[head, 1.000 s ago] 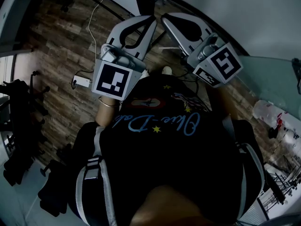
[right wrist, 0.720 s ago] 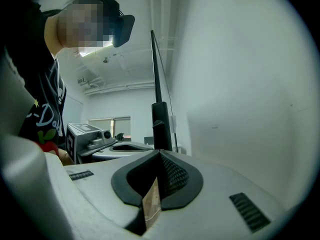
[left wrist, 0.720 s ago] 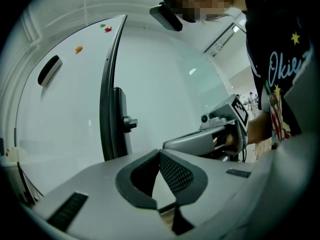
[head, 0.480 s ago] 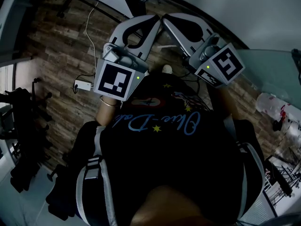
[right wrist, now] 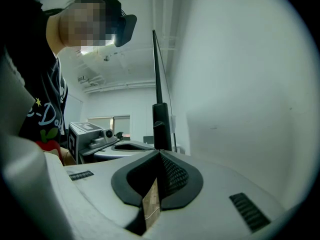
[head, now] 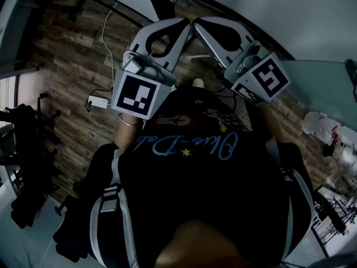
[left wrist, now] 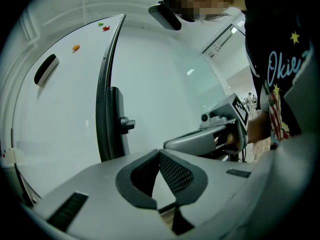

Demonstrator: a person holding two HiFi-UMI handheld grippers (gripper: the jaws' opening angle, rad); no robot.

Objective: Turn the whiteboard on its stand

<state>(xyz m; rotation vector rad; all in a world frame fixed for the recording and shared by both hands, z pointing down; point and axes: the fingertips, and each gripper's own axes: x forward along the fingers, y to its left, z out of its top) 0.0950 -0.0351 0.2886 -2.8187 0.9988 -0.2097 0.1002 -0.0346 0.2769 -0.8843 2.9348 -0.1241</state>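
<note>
- while both are held level in front of the person, the left gripper (left wrist: 160, 154) and the right gripper (right wrist: 160, 154) each have their jaws brought together at the tips. nothing is between them, and only the wood-pattern floor (head: 67, 54) shows through the gap.
- the whiteboard (left wrist: 60, 124) stands upright, its black frame edge (left wrist: 106, 74) just ahead of the gripper tips. the face with the eraser (left wrist: 45, 69) and magnets (left wrist: 76, 47) shows in the left gripper view, while the right gripper view sees the board almost edge-on.
- no view shows either gripper touching the board. that fits closed tips brought near the edge to push it round. it fits equally tips drawn off a board that has been swung over, and the pictures do not settle which.
- as a judgement, the board would pivot at the knob (left wrist: 127, 124) on the stand post (left wrist: 116, 134). any push would then have to land on the frame away from that knob, with the closed tips as a blunt pusher.
- on the floor lie a power adapter (head: 97, 98) and its cable (head: 106, 32), and dark racks (head: 22, 144) stand at the left. a glass bench (head: 318, 82) with a bottle (head: 321, 128) is at the right.
- the person's body and both grippers stand close to the frame edge, likely within its sweep.
</note>
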